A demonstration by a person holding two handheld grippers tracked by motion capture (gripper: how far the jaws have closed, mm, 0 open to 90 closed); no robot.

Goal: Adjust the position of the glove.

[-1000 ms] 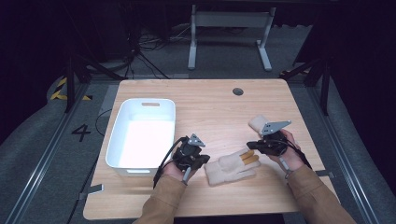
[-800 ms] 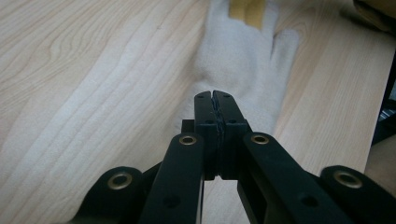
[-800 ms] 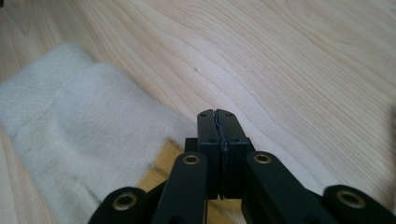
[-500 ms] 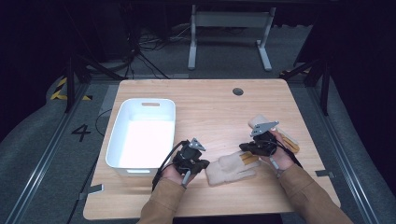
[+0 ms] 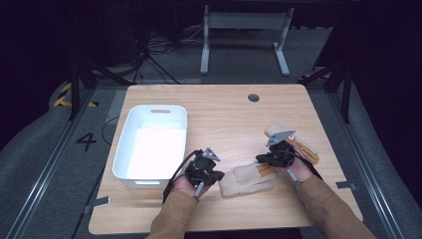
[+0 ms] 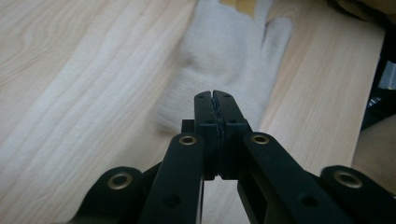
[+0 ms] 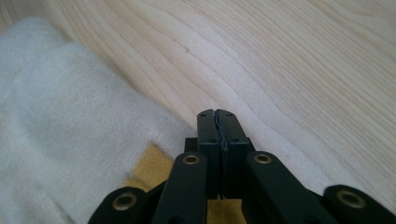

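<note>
A light wooden table (image 5: 219, 107) carries a white plastic bin (image 5: 152, 144), a cream glove (image 5: 246, 180) and a second glove (image 5: 298, 144). The bin serves as the landmark: it stands on the table's left half, long axis running away from the person, with a slot handle in its far wall.

The cream glove lies flat to the right of the bin's near right corner, fingers pointing away from the bin, with a yellow-brown patch at its far end. In the left gripper view the same cream glove (image 6: 229, 51) lies just ahead of the jaw tips; in the right gripper view it (image 7: 70, 126) spreads to the left of the jaws, the yellow-brown patch directly beneath them.

The left gripper (image 5: 215, 174), held in the person's left hand (image 5: 185, 185), sits just off the bin's near right corner, at the glove's cuff edge. Its jaws are pressed together with nothing between them (image 6: 215, 95).

The right gripper (image 5: 262, 158), held in the right hand (image 5: 297, 169), is well to the right of the bin, over the cream glove's far end. Its jaws likewise meet flush, gripping nothing (image 7: 217, 113).

The second glove lies farther right of the bin, partly hidden under the right gripper and hand.
</note>
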